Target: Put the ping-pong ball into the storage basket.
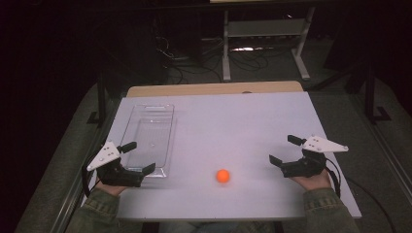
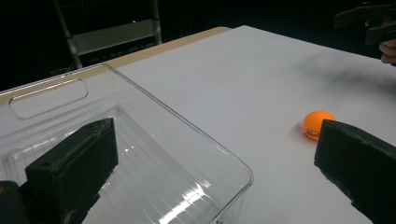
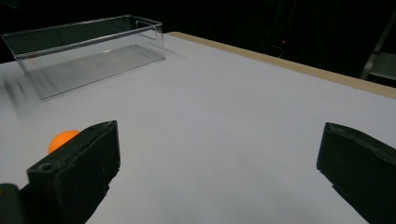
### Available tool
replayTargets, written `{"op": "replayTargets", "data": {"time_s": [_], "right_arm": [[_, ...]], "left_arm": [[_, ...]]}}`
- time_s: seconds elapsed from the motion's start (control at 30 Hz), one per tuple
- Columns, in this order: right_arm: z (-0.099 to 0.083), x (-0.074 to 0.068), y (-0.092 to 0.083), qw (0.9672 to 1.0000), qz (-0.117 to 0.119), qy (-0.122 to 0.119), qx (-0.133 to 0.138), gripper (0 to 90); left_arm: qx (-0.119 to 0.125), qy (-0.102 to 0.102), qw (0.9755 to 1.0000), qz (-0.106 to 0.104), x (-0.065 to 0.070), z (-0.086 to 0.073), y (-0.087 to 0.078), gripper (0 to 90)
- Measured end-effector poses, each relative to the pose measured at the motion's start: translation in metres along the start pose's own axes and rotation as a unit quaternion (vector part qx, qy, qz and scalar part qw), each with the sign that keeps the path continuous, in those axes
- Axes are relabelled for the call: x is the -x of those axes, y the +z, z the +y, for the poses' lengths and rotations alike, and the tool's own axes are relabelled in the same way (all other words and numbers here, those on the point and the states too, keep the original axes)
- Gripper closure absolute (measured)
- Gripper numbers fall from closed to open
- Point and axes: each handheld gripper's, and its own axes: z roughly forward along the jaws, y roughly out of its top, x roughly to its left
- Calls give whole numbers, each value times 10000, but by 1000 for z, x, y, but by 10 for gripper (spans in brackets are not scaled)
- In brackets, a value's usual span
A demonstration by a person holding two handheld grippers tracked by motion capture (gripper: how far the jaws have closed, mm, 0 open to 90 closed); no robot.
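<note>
Both grippers have their two black jaws spread wide apart, and neither holds anything.

The left gripper (image 1: 137, 157) sits at the near left of the table, held from below by the person's left hand (image 1: 108, 187). Its jaws straddle the near right corner of a clear plastic bin (image 1: 145, 133): in the left gripper view one jaw lies over the bin's inside and the other lies outside over the table, with the bin's rounded corner between them. Whether either jaw touches the bin's wall cannot be told.

The right gripper (image 1: 283, 149) sits at the near right of the table, held by the person's right hand (image 1: 316, 180), with its jaws pointing left across the bare surface. Nothing lies between them.

A small orange ball (image 1: 223, 175) rests on the white table (image 1: 233, 116), near the front edge, between the two grippers and touched by neither. It lies closer to the bin than to the right gripper. In the left gripper view the ball (image 2: 317, 124) shows just beyond the tip of the outer jaw; in the right gripper view the ball (image 3: 60, 139) peeks out partly hidden behind one jaw.

The bin is long, narrow and empty, standing upright on the left side of the table and running away from the person. Green sleeves cover both forearms. Beyond the table the room is dark, with a metal frame and cables on the floor.
</note>
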Motion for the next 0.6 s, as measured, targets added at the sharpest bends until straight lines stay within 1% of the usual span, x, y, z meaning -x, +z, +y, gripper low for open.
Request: {"op": "replayTargets", "data": {"time_s": [0.17,0.2,0.23,0.33,0.4,0.43,0.6], "right_arm": [[0,0,0,10000,-4,1,13,0],[0,0,0,10000,-6,-7,15,0],[0,0,0,10000,-9,-5,11,0],[0,0,0,10000,-26,-24,14,0],[0,0,0,10000,-52,-48,8,0],[0,0,0,10000,-52,-48,8,0],[0,0,-1,10000,-59,-59,20,0]], "left_arm": [[-83,139,9998,-88,3,10,4,0],[-146,234,9995,-155,5,14,6,0],[-146,234,9995,-155,5,14,6,0],[-248,309,9989,-267,9,19,11,0],[-375,360,9980,-355,11,23,15,0],[-375,360,9980,-355,11,23,15,0],[-554,424,9964,-489,13,29,22,0]]}}
